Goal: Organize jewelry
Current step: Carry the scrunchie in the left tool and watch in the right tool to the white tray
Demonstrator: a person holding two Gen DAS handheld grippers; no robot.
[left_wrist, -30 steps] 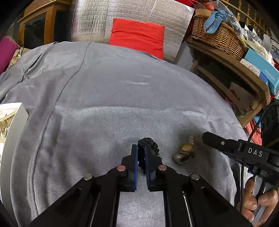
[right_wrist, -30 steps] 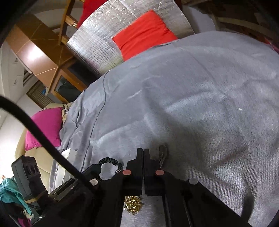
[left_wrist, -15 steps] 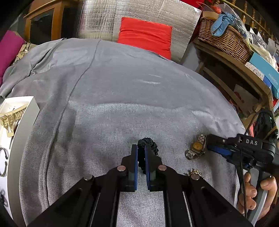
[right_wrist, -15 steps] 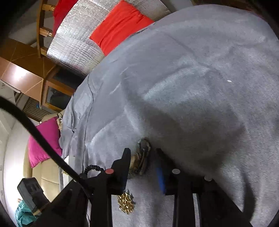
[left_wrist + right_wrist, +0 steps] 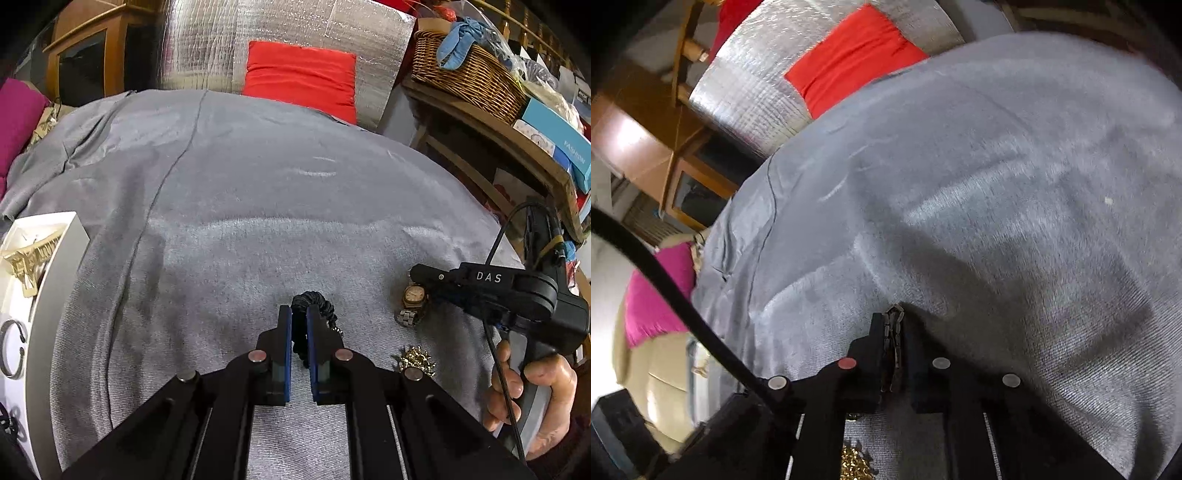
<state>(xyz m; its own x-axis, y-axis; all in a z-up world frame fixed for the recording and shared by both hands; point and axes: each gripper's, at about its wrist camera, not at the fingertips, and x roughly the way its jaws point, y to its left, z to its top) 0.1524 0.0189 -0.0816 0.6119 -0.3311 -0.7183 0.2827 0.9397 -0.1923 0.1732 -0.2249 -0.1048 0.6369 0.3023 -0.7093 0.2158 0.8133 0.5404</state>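
In the left wrist view my left gripper [image 5: 299,314] is shut on a black coiled hair tie [image 5: 317,301] just over the grey cloth [image 5: 258,206]. To its right lies a gold wristwatch [image 5: 410,295] with my right gripper [image 5: 424,286] at it, held by a hand [image 5: 532,384]. In the right wrist view the right gripper [image 5: 894,319] points down at the cloth. Its jaws are closing, and the pads press on the watch's metal band [image 5: 892,339]. A gold brooch [image 5: 415,363] lies near the front; the right wrist view shows this brooch [image 5: 853,463] under the gripper.
A white tray [image 5: 55,266] with a gold piece and a ring-shaped bangle [image 5: 14,349] sits at the cloth's left edge. A red cushion [image 5: 301,79] and silver foil panel stand behind. Wooden shelves with a wicker basket [image 5: 469,74] run along the right.
The right gripper opened around the watch, dropped toward the cloth and closed on its band. The left gripper kept hold of the hair tie, and more of the white tray came into view.
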